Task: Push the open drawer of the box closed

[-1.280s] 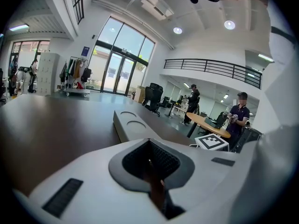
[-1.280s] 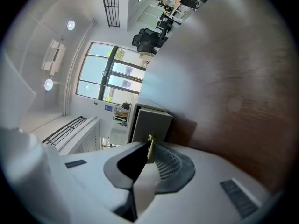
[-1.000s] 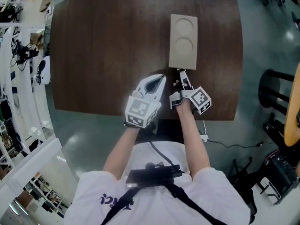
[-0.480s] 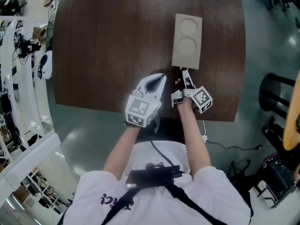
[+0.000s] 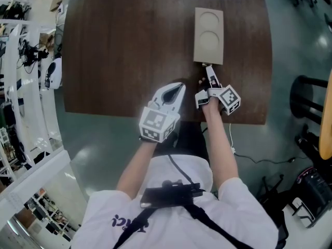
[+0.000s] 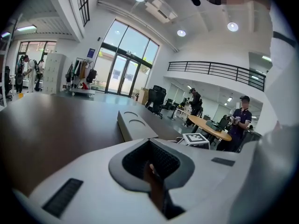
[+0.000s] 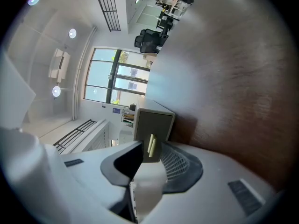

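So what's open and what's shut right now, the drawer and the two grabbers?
Drawer: looks shut, front flush with the box.
Handle: between the right jaws, not gripped.
Right hand-held gripper: open, jaws have just been opening round the handle.
Left hand-held gripper: shut, empty.

I can read no text from here. The purple print (image 5: pixel 126 221) on the person's white shirt (image 5: pixel 171 211) does not resolve into letters for me, and the blue sign (image 6: pixel 90 53) beside the glass doors (image 6: pixel 122 68) is too small.
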Demonstrator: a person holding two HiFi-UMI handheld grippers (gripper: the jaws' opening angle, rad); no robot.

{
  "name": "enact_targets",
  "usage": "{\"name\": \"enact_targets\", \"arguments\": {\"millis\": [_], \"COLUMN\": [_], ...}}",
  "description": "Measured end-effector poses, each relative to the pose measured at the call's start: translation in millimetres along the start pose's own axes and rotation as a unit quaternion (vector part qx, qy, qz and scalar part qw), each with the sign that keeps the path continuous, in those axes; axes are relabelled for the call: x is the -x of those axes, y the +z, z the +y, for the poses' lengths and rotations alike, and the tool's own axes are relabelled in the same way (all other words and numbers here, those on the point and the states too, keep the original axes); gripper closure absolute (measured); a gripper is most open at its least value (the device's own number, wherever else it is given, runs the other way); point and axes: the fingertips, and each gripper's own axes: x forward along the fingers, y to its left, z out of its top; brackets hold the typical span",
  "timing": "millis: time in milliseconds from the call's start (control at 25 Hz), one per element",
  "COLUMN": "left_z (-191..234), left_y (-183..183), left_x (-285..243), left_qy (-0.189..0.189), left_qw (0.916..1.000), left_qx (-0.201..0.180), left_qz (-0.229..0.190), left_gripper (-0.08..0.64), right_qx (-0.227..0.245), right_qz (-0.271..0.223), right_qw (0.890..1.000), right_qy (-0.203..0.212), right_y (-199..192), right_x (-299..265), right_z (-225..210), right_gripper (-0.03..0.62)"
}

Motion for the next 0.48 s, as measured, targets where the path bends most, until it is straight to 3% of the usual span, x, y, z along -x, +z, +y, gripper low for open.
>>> {"name": "enact_targets", "arguments": {"millis": [280,360,480], "left_z": [-14.8,-23.1,-32.9], "left_y": [-3.5,-4.9,-4.5], "left_x": [34.7,42.7,54.7], "left_qy": [-0.007,-0.013,-0.018], "left_qw": [0.9999,0.9997,0.9991], "left_qx": [-0.008,-0.016,-0.028], "left_qz": [-0.009,-0.014,-0.026], "left_gripper": [0.549,0.549,0.549], "right_qx": [0.032,0.058,0.134], "right_qz": [-0.020,-0.022,-0.024], "right_qw": [0.998,0.997,0.991], "right_qy": [-0.045,-0.034,0.012], "right_y": [-8.1,-9.8,-13.1], "right_x": [46.4,61.8,80.6], "right_z": [7.9,18.9,48.4], "right_gripper": [0.492,0.492,0.494]}}
